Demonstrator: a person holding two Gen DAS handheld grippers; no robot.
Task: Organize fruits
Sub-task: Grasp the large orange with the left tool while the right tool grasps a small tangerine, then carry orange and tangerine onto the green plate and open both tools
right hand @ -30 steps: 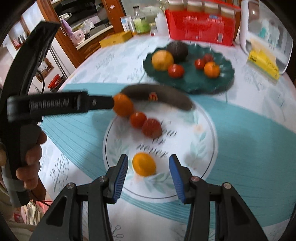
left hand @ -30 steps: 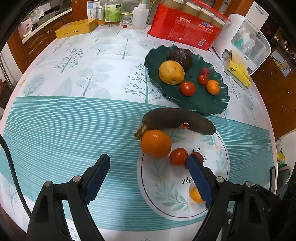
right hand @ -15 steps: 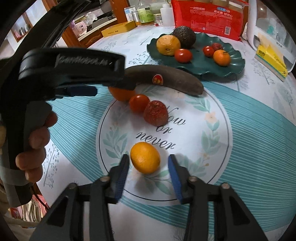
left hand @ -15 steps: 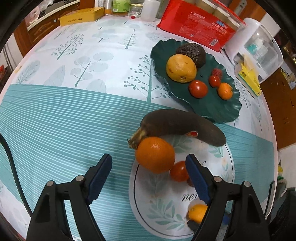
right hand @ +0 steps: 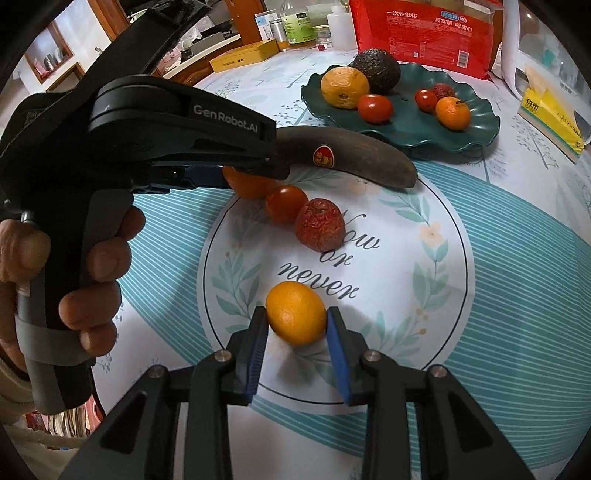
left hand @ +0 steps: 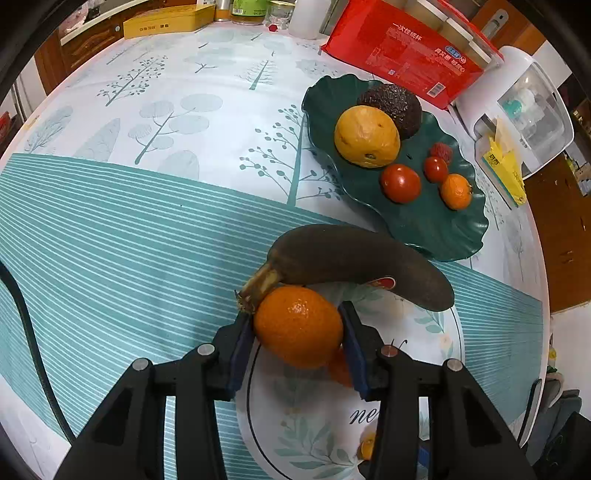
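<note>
My left gripper [left hand: 297, 332] is shut on a large orange [left hand: 298, 325] that rests on the table against a dark overripe banana [left hand: 354, 258]. My right gripper [right hand: 295, 325] is shut on a small yellow-orange citrus [right hand: 295, 312] on the table's round printed emblem. A small tomato [right hand: 286, 203] and a wrinkled red fruit [right hand: 320, 229] lie between the two. The green leaf-shaped plate [left hand: 424, 221] at the back right holds a yellow orange [left hand: 366, 136], an avocado [left hand: 397, 103], tomatoes and a small mandarin [left hand: 456, 191].
A red paper-cup package [left hand: 410, 55], a white dispenser [left hand: 524, 107] and a yellow tissue pack [left hand: 506, 166] stand behind the plate. Bottles and a yellow box [left hand: 168, 20] stand at the far edge. The left gripper's body and the hand holding it [right hand: 92, 192] fill the right wrist view's left side.
The left gripper moved forward and closed on the large orange. The right gripper moved forward and closed on the small citrus.
</note>
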